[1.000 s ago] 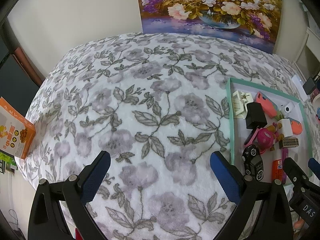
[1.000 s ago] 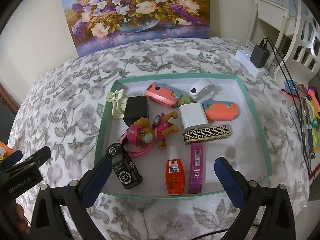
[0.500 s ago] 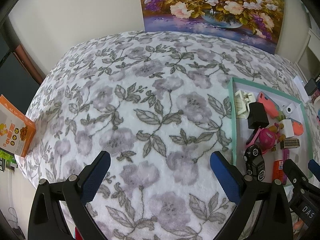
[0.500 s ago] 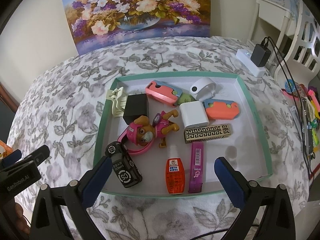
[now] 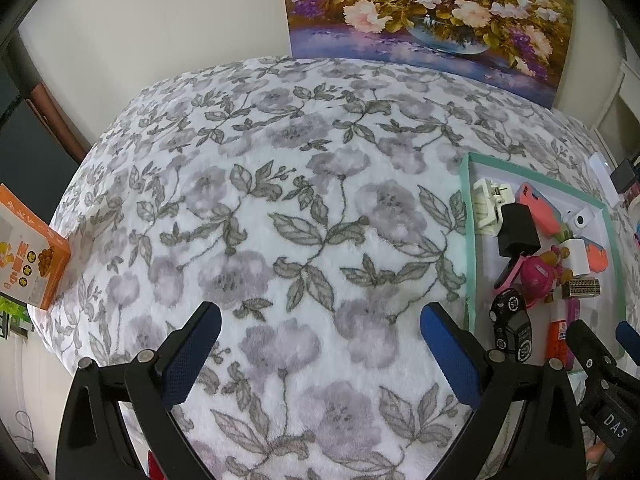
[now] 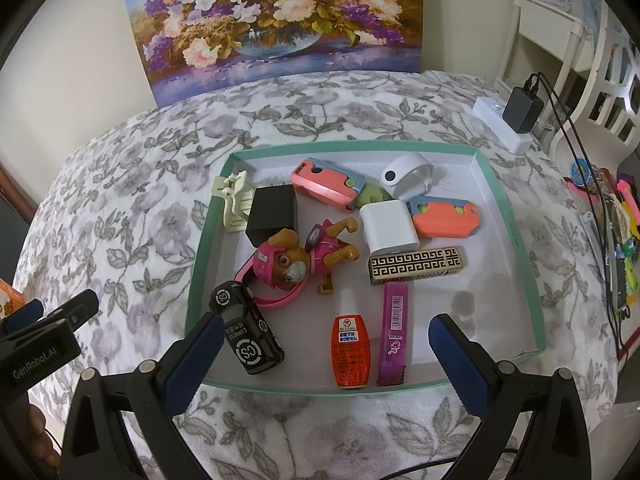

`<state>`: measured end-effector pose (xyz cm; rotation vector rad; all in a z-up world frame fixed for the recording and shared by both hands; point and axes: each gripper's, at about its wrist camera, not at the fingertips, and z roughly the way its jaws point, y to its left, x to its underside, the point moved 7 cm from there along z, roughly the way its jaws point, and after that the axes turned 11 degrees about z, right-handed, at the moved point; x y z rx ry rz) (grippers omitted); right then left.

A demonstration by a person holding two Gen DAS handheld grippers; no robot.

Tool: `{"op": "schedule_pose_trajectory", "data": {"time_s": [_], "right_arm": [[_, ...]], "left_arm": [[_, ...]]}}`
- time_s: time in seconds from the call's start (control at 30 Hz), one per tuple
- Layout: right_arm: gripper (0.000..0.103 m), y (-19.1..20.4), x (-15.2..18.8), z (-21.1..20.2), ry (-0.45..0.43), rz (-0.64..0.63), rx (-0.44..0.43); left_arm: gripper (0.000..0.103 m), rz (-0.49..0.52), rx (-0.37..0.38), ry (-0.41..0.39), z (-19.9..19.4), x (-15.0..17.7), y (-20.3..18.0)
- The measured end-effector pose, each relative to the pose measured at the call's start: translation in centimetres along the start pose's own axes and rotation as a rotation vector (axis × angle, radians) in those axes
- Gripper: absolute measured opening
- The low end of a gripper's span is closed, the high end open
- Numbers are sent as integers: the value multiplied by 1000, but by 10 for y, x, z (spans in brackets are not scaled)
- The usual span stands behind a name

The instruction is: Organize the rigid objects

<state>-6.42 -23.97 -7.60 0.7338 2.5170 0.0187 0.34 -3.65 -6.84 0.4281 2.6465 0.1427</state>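
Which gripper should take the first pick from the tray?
Right. The right gripper hangs open over the near edge of the teal tray, with the black toy car and orange bottle close ahead. The left gripper, also open, faces bare floral blanket, tray off to its right.

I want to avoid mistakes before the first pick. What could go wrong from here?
The black toy car lies against the pink ring under the dog figure, so lifting it may drag both. The open right gripper spans the car and orange bottle, so it might catch either.
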Motion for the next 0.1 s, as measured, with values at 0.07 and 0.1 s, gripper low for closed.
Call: {"op": "schedule_pose_trajectory", "data": {"time_s": [0.07, 0.1], "right_arm": [[103, 0, -1, 0, 0, 0, 0], [103, 0, -1, 0, 0, 1, 0]], "left_arm": [[100, -8, 5, -12, -2, -1, 1], [100, -12, 11, -13, -2, -1, 1]]}}
